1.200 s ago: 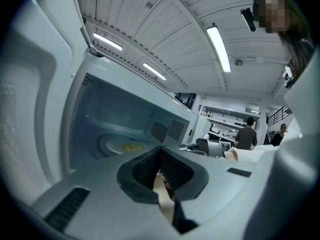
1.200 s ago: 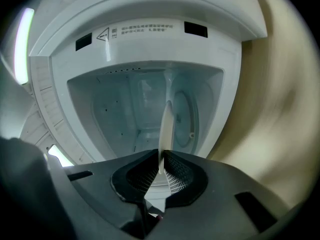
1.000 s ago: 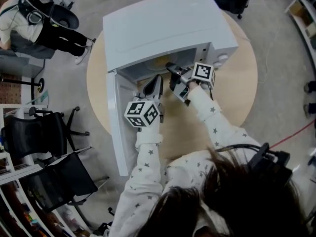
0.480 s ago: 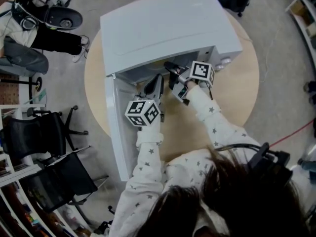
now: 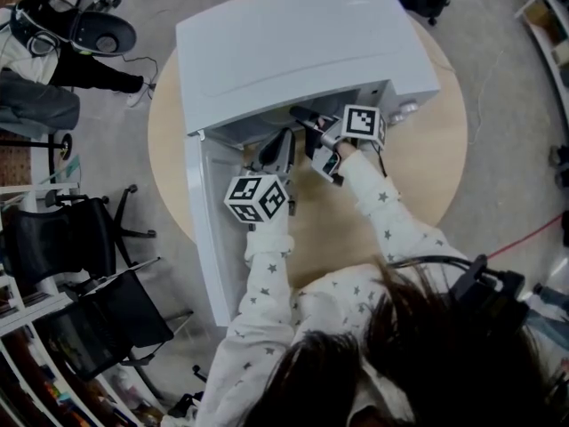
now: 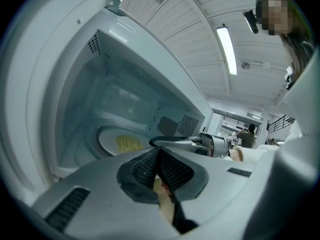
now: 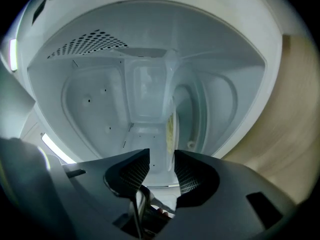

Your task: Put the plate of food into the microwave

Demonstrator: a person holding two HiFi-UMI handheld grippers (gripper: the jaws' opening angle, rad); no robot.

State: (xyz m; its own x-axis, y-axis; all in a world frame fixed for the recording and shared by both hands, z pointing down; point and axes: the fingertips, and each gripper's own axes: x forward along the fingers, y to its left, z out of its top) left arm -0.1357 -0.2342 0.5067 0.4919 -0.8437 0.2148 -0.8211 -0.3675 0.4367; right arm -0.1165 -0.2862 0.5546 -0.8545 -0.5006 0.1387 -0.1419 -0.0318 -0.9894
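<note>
The white microwave [image 5: 293, 43] stands on a round wooden table [image 5: 427, 167] with its door [image 5: 209, 238] swung open to the left. Inside, on the turntable, lies the white plate [image 6: 112, 140] with yellow food [image 6: 129, 143]. In the head view the plate is hidden. My right gripper [image 7: 161, 156] reaches into the opening [image 5: 302, 116]. Its jaws are opening, and the plate's rim [image 7: 170, 129] shows edge-on in the gap without the pads pressing on it. My left gripper [image 6: 160, 154] is shut and empty, just outside the mouth of the microwave [image 5: 280, 145].
The open door [image 6: 30, 84] stands close on my left gripper's left side. The microwave's knobs [image 5: 404, 109] are at the right of its front. Black chairs [image 5: 80, 238] and a person [image 5: 36, 87] are on the floor to the left.
Both grippers stay at the microwave's mouth. The left one has edged slightly toward the opening, and the head view has shifted a little.
</note>
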